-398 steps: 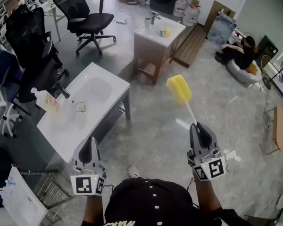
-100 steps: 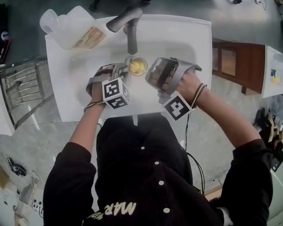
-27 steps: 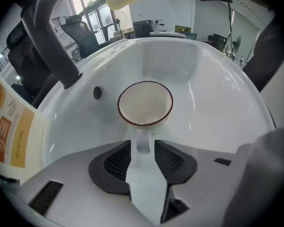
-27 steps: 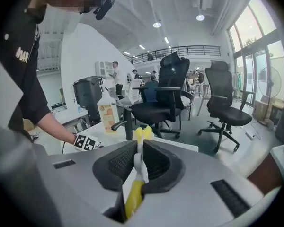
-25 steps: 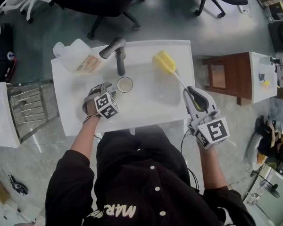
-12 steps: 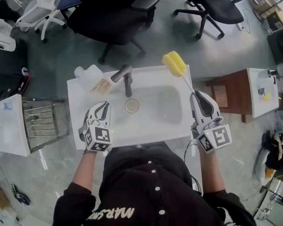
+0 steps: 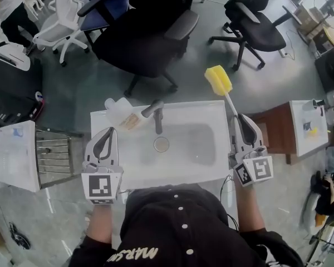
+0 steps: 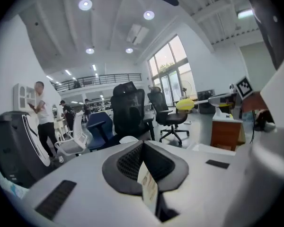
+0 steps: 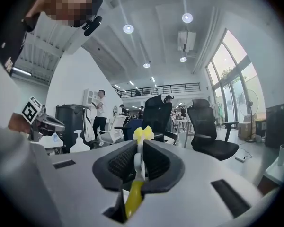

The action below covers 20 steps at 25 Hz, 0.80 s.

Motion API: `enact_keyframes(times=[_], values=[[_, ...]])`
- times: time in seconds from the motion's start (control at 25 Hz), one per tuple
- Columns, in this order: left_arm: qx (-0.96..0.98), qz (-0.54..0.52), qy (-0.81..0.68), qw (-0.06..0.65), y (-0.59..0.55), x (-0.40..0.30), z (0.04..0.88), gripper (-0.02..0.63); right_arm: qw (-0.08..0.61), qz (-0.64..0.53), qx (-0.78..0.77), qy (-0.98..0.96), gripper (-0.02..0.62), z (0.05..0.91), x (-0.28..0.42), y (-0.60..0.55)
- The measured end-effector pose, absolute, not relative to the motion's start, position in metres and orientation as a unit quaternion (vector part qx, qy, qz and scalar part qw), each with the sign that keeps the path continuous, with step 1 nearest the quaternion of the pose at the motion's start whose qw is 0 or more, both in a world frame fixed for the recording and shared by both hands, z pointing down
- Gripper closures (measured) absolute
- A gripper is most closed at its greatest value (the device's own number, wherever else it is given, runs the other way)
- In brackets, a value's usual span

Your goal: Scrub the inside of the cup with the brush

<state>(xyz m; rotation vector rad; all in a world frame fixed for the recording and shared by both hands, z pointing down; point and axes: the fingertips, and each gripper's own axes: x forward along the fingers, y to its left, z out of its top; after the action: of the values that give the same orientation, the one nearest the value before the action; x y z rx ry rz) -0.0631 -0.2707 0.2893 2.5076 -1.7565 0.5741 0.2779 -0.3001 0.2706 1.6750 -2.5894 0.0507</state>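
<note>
A clear cup (image 7: 161,144) stands upright in the white sink (image 7: 210,171), just in front of the faucet (image 7: 157,117). No gripper touches it. My left gripper (image 7: 107,133) hovers over the sink's left rim, away from the cup. Its jaws have just been closing and now meet with nothing between them, as the left gripper view (image 8: 143,148) confirms. Over the sink's right rim, my right gripper (image 7: 237,119) is shut on the brush's handle (image 9: 135,174). The yellow sponge head (image 7: 218,80) sticks out beyond the sink's far edge.
A soap bottle (image 7: 122,114) lies at the sink's far left corner. Black office chairs (image 7: 150,35) stand behind the sink, a white chair (image 7: 55,29) farther left. A metal rack (image 7: 53,156) is at the left, a brown cabinet (image 7: 275,135) at the right.
Both grippers have risen away from the sink. The left one left the cup's side and its jaws closed empty. The brush came up with the right gripper. The cup stayed put.
</note>
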Motion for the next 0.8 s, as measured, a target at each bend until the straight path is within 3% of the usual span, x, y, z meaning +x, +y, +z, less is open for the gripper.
enact_keyframes(times=[0.4, 0.8], values=[[0.782, 0.114, -0.611, 0.038, -0.252, -0.093, 0.267, 0.580, 0.015, -0.041, 0.549, -0.834, 0.543, 0.241, 0.277, -0.287], [0.784, 0.100, -0.612, 0.019, -0.248, -0.089, 0.255, 0.580, 0.025, -0.047, 0.542, -0.839, 0.543, 0.235, 0.268, -0.283]])
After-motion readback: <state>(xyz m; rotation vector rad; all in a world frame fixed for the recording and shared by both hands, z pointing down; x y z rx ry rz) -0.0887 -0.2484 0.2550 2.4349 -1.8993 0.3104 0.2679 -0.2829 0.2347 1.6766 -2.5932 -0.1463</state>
